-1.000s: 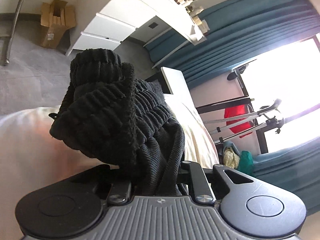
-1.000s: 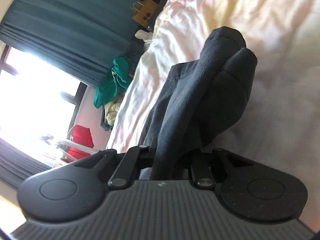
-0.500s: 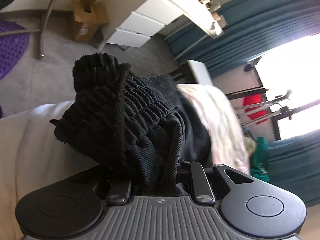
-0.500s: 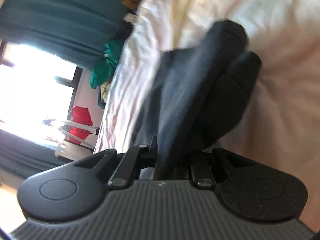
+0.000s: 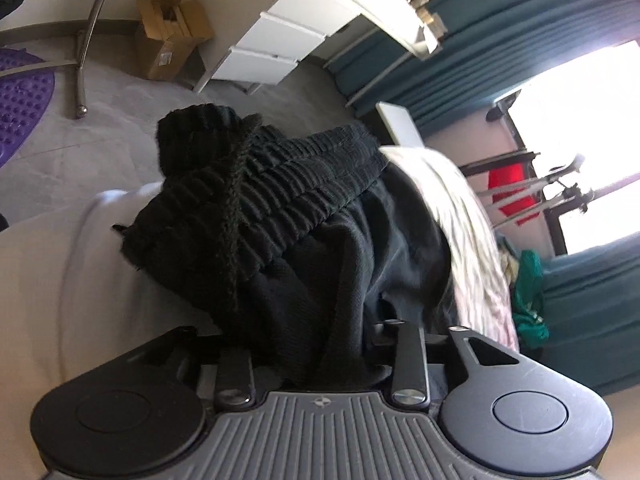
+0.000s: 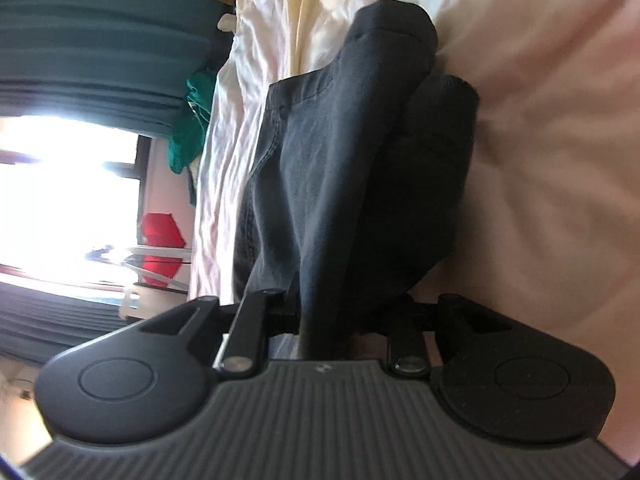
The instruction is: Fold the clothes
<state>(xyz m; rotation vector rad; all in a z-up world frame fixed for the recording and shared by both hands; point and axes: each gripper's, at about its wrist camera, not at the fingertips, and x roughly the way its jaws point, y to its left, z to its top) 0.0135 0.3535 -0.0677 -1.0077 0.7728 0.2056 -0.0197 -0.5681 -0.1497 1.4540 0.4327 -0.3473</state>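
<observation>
Left gripper [image 5: 316, 356] angled down over pale bed [image 5: 48, 280], jaws just opening, black trousers [image 5: 280, 216] still bunched between them. Right gripper [image 6: 332, 320] likewise, loosening around trouser fabric.

Left gripper [image 5: 316, 344]: grey ribbed housing at 6 o'clock, small round crosshair mark on top edge. Black lobes at 7 and 5 o'clock, each with round inset disc. Two dark link bars, silver screw at each base. Right gripper [image 6: 332, 320]: same build, same ribbed grey shell, scuffed black lobes.
</observation>
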